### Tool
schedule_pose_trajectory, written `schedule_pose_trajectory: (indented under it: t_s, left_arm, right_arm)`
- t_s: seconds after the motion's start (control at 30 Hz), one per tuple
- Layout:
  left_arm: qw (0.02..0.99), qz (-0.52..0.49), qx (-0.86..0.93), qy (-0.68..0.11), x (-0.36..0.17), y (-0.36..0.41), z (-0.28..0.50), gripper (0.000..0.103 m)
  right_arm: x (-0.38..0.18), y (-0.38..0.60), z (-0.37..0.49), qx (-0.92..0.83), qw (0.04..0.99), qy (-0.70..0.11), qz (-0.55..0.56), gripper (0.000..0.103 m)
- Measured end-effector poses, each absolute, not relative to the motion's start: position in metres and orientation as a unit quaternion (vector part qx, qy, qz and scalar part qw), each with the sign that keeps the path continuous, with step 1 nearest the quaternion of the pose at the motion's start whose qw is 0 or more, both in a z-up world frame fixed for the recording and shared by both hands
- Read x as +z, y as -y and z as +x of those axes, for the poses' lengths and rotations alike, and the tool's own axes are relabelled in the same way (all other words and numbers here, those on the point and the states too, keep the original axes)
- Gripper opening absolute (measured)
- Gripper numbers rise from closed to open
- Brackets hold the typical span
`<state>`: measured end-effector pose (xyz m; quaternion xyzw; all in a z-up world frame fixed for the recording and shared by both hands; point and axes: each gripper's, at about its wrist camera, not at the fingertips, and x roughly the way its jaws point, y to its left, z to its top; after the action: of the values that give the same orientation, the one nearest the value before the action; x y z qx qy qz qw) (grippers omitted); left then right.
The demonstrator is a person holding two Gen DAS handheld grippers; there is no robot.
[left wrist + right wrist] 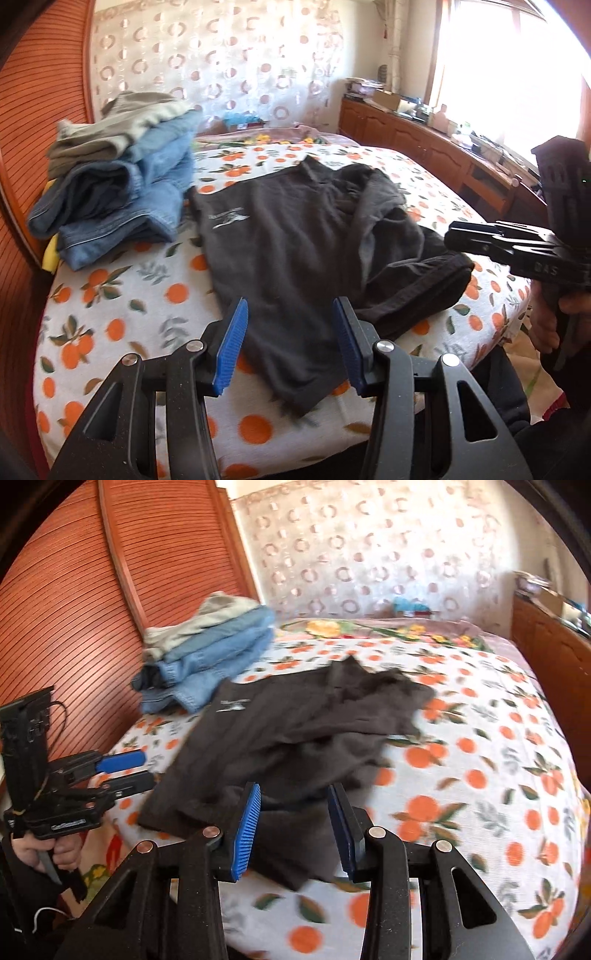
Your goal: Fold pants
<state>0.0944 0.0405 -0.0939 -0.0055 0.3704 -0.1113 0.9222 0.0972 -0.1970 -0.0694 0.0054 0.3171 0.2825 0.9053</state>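
Dark grey pants (295,243) with a small white logo lie crumpled on the orange-print bed cover (122,295); their right side is bunched in folds. They also show in the right wrist view (295,738). My left gripper (290,343) is open and empty, held just above the near hem of the pants. My right gripper (293,827) is open and empty, above the near bunched edge. The left gripper shows from the side in the right wrist view (136,768), and the right gripper in the left wrist view (458,236).
A stack of folded jeans and a grey-green garment (122,177) sits at the bed's left by the slatted wooden headboard (33,147). A wooden cabinet (424,140) with clutter runs under the window at the right. Bare bed cover (480,775) lies right of the pants.
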Motion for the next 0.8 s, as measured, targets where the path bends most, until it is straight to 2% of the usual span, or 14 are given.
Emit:
schedule_pose_trajectory:
  t_s: [0.57, 0.63, 0.7, 0.77, 0.8]
  left_arm:
    - [0.907, 0.006, -0.169, -0.385, -0.103, 0.0, 0.095, 0.048]
    - [0.906, 0.013, -0.176, -0.385, -0.106, 0.005, 0.098, 0.043]
    - [0.903, 0.02, -0.176, -0.392, -0.11, 0.009, 0.102, 0.026]
    - [0.901, 0.024, -0.175, -0.397, -0.113, 0.011, 0.104, 0.017]
    - [0.9, 0.027, -0.175, -0.397, -0.113, 0.012, 0.104, 0.009]
  right_arm:
    - [-0.082, 0.232, 0.104, 0.189, 0.926, -0.326, -0.011, 0.04]
    - [-0.082, 0.233, 0.109, 0.181, 0.927, -0.326, -0.024, 0.04]
    - [-0.086, 0.233, 0.115, 0.186, 0.923, -0.337, -0.019, 0.04]
    - [-0.089, 0.232, 0.119, 0.202, 0.914, -0.352, -0.005, 0.04]
    - [-0.089, 0.233, 0.118, 0.2, 0.915, -0.349, -0.007, 0.04]
